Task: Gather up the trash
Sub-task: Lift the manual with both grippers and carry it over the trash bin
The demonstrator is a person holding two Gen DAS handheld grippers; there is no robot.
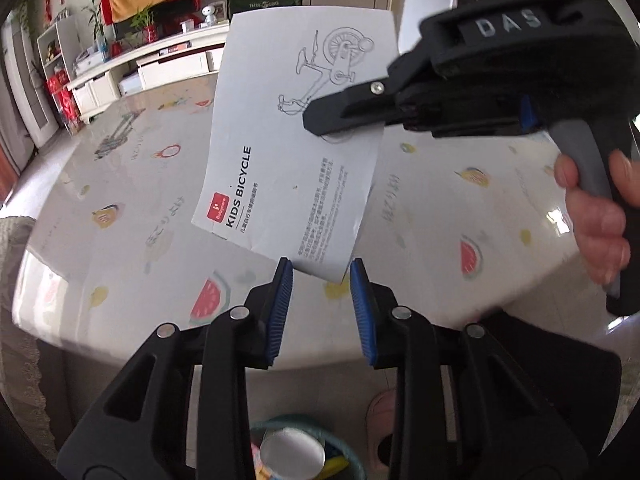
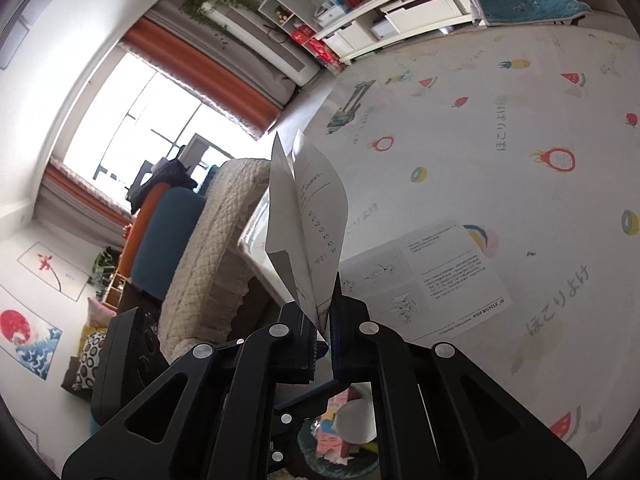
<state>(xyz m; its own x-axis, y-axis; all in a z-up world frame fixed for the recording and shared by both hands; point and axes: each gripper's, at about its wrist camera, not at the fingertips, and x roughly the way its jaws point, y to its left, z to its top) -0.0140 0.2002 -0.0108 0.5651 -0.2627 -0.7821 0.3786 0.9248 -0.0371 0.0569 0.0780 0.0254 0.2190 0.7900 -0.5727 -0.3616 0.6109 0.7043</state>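
A second printed sheet (image 2: 424,276) lay flat on the fruit-patterned table (image 2: 520,128), with a trash basket (image 2: 344,440) below the table edge at six o'clock. The right gripper (image 1: 320,120), held by a hand (image 1: 596,216) at three o'clock, was clamped on the bicycle manual (image 1: 296,140), lifted clear of the table. The left gripper (image 1: 321,312) pointed downward beneath the manual's lower edge, jaws apart and empty.

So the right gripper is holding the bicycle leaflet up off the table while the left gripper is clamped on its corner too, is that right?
Not quite: the left gripper is open, its pads clear of the leaflet. The left wrist view shows it. The right gripper does hold it above the table.
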